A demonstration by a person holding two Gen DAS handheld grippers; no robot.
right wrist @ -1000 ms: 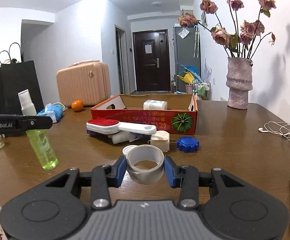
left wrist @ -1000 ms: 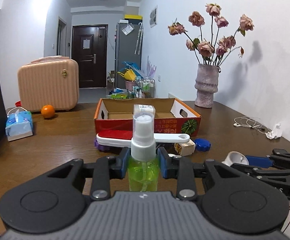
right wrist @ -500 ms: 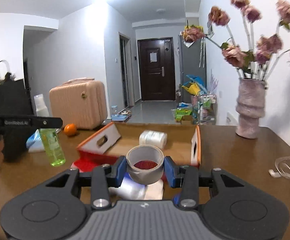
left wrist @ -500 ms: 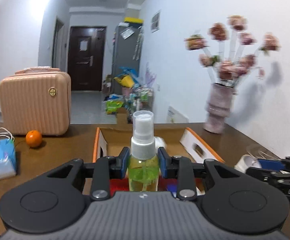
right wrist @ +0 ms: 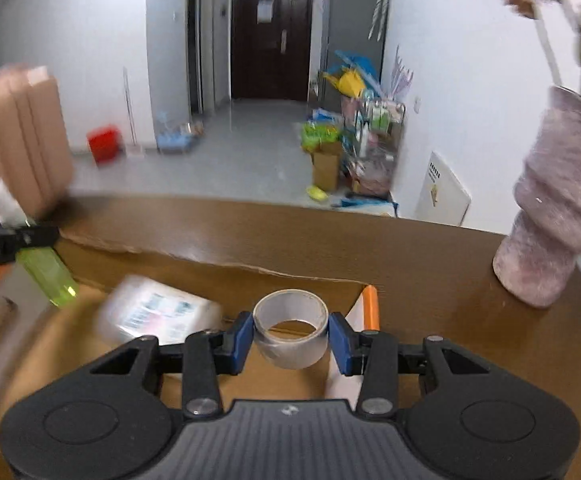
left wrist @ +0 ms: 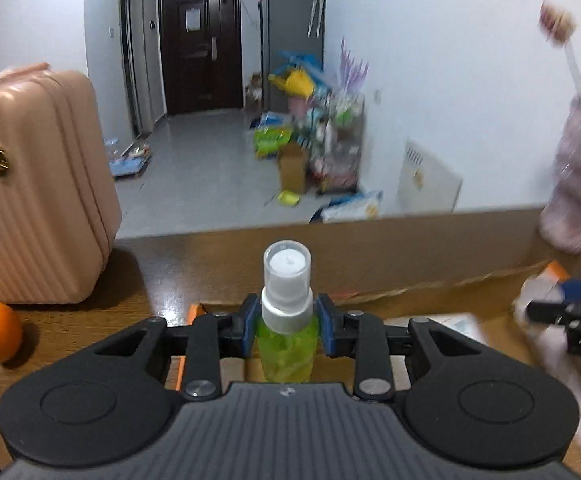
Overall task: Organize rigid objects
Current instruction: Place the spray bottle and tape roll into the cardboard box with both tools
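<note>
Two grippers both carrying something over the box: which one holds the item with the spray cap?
The left gripper, shut on the green spray bottle with its white pump cap. The right gripper is shut on a capless ring, the tape roll.

Both units have advanced from the near edge of the worktop point(right wrist: 430, 264) to a position above the cardboard box point(right wrist: 210, 280). The left hand-held gripper point(left wrist: 286, 326) now carries the green spray bottle point(left wrist: 288, 344) over the box's left end; one second ago the bottle hung low, short of the box. The right hand-held gripper point(right wrist: 290, 338) now carries the tape roll point(right wrist: 290, 334) over the box interior, near the right wall. The brush, blue cap and small items before the box have left both views. The white packet point(right wrist: 158, 316) now lies close below.
</note>
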